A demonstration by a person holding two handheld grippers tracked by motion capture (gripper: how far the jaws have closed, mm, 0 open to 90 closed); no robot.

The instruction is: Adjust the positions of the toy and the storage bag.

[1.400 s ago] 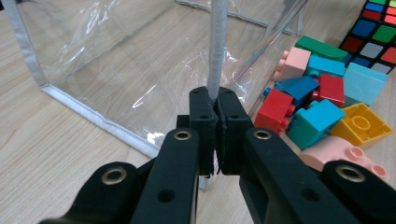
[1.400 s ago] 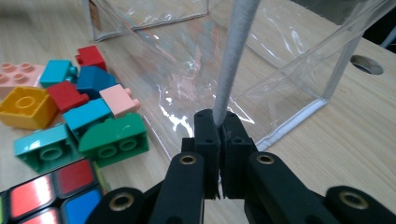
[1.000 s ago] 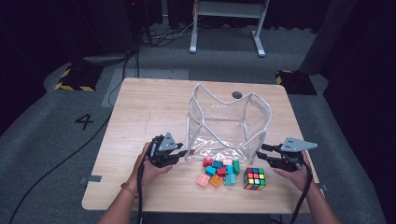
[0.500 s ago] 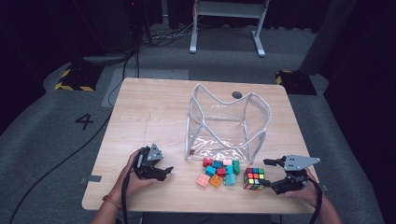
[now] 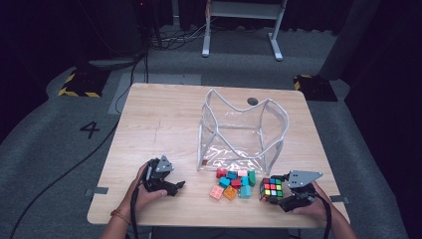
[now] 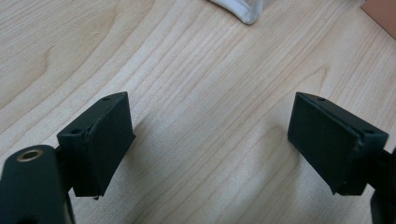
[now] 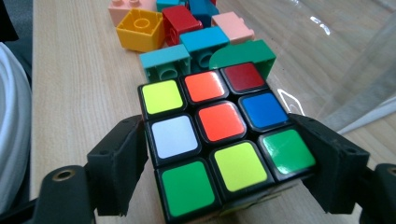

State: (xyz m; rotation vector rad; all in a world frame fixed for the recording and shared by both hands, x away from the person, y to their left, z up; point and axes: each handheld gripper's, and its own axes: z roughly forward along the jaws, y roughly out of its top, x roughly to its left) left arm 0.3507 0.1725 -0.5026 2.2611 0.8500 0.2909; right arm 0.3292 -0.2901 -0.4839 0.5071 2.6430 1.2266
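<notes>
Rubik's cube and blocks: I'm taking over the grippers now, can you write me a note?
Left gripper: open over the bare wooden table, jaws just opened, nothing between them.
Right gripper: jaws just closing around the multicoloured puzzle cube; firm grip unclear.
Small colourful plastic building blocks lie beside it, before the open clear plastic bag.
Done: nothing bagged. Left: probably cube and blocks into the bag.

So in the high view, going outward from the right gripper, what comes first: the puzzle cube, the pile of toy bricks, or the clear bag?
1. Puzzle cube: right at the right gripper, between its jaws.
2. Toy bricks: just past the cube, toward the table's middle.
3. Clear bag: farthest, standing open behind the bricks.
</notes>
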